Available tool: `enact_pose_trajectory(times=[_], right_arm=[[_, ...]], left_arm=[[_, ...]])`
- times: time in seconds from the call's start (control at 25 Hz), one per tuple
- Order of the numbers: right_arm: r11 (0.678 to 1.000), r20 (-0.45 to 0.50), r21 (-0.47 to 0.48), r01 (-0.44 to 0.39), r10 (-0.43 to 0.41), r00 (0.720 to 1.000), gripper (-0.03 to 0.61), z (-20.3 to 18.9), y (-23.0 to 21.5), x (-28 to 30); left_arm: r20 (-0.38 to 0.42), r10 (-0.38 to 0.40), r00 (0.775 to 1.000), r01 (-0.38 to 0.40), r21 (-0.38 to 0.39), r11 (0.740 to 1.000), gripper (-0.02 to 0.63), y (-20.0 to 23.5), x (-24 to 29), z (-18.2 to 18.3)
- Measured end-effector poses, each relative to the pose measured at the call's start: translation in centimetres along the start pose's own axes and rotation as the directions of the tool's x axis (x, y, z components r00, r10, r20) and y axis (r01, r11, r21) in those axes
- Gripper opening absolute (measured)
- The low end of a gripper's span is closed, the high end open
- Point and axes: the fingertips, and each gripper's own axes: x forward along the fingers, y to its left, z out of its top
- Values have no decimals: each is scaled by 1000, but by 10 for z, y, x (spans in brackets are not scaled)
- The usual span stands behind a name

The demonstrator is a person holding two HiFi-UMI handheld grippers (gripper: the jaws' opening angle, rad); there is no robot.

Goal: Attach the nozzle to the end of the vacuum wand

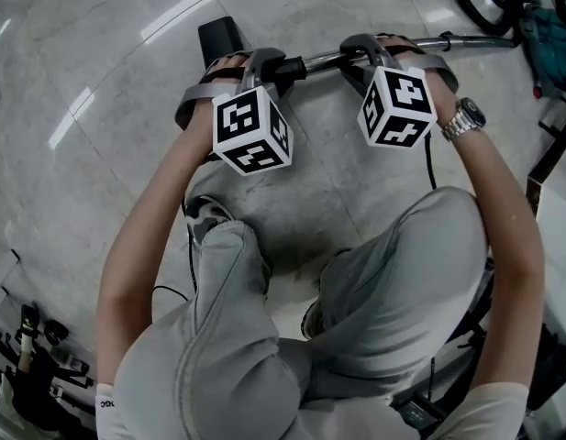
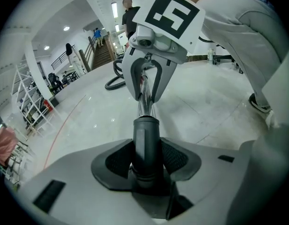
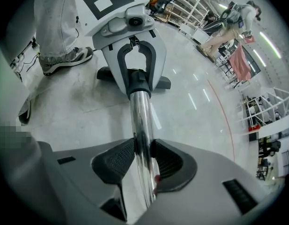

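The left gripper (image 2: 146, 159) is pinching the nozzle (image 2: 145, 142) by its black neck; its ribbed pads (image 2: 117, 161) press on either side of the neck, and the jaws stand fairly wide because the neck is thick; the right gripper (image 3: 143, 157) is pinching the vacuum wand (image 3: 140, 121), its pads (image 3: 115, 162) tight against the chrome tube with a narrower gap between them.

In the head view both grippers point steeply down at the far side of the person's knees, left gripper (image 1: 269, 65) and right gripper (image 1: 374, 49) near each other on one line; the wand (image 1: 466, 38) runs off to the far right across the pale floor (image 1: 99, 90); the nozzle's flat black head (image 1: 223, 35) lies at the far left, just beyond the left gripper.

In the right gripper view the chrome tube runs straight into the nozzle's black collar (image 3: 138, 84), held inside the left gripper's jaws.
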Motion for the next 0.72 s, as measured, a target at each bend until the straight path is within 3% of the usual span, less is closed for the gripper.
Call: enact_pose_trajectory(times=[0.12,0.36,0.56,0.72], right_arm=[[1000,-21,-2,2,-2,1000,140,-1,0,1],[1000,-74,-24,-10,8,997,140,-1,12,17],[1000,-81,-30,-6,4,997,140,-2,13,28],[1000,-93,-27,-15,12,996,140,-6,17,34]], left_arm=[[-35,1,999,-2,-23,1000,187,0,2,0],[-220,-43,975,37,-31,999,187,-11,11,-10],[-198,-36,979,17,-96,995,187,-13,16,-12],[-187,-40,982,23,-90,996,187,-17,22,-11]])
